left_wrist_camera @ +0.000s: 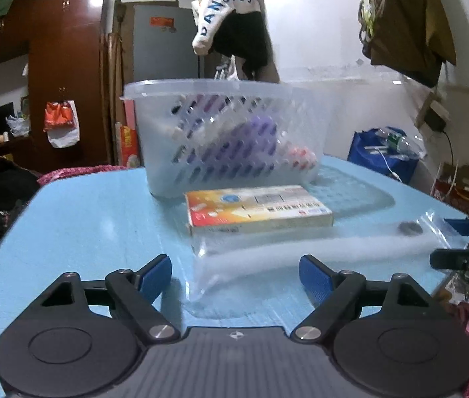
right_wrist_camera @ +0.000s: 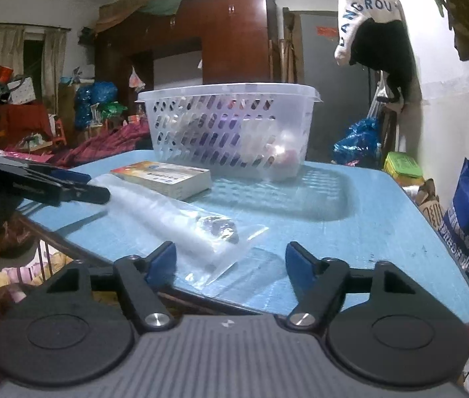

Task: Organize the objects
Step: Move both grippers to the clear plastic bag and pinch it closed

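Your left gripper (left_wrist_camera: 235, 273) stands open around one end of the clear plastic bag (left_wrist_camera: 300, 252) lying on the blue table (left_wrist_camera: 85, 219); your right gripper (right_wrist_camera: 231, 262), jaws apart, straddles its other end without pressing; beyond lie the orange box (left_wrist_camera: 257, 207) and the perforated basket (left_wrist_camera: 227, 132)

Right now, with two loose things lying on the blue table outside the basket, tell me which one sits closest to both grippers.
The clear plastic bag, holding a white roll. It lies nearer than the orange box, which sits behind it, against the basket.
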`<state>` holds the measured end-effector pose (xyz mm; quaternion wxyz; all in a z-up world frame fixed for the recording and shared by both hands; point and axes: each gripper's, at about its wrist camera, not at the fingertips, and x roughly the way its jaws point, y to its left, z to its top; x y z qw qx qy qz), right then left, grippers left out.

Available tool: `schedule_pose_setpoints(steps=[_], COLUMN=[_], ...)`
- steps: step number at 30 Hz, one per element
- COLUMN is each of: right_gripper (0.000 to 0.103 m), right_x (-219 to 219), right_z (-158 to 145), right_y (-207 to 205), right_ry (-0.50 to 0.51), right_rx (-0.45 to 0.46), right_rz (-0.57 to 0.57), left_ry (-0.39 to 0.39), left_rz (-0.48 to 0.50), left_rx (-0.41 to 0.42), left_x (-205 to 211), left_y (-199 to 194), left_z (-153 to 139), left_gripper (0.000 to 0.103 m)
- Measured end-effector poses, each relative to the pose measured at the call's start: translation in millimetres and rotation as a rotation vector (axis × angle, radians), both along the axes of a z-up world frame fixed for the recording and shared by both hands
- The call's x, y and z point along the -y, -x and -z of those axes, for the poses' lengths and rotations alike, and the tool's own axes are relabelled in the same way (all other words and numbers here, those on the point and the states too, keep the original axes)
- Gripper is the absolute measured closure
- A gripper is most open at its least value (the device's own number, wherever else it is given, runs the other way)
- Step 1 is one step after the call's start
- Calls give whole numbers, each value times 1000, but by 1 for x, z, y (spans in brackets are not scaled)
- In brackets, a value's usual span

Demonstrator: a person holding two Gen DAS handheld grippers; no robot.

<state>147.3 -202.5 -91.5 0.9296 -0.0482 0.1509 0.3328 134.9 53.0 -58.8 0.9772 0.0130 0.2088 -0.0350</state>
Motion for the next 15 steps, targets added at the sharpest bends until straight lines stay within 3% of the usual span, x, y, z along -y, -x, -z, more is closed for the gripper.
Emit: schedule_pose_setpoints(steps=[3,5,7,10,15], right_gripper=[38,43,56,65,71], right_x=[0,2,3,4,10], right_z=[1,1,0,-1,0], right_y=[3,4,3,1,-2], right_ry=[-6,-7,-10,-10,-14], right_rx=[7,10,11,13,22], right_rz=[-17,-34,-51,-68,-95], left_ry=[-6,-11,-31,-34,-33], left_rz=[-1,13,1,-1,-7], left_rx=[16,24,35,52,65], left_x=[4,7,11,10,7], left_y=[3,6,8,12,15], left_z=[2,2,3,4,4], left_gripper=[22,33,38,45,59])
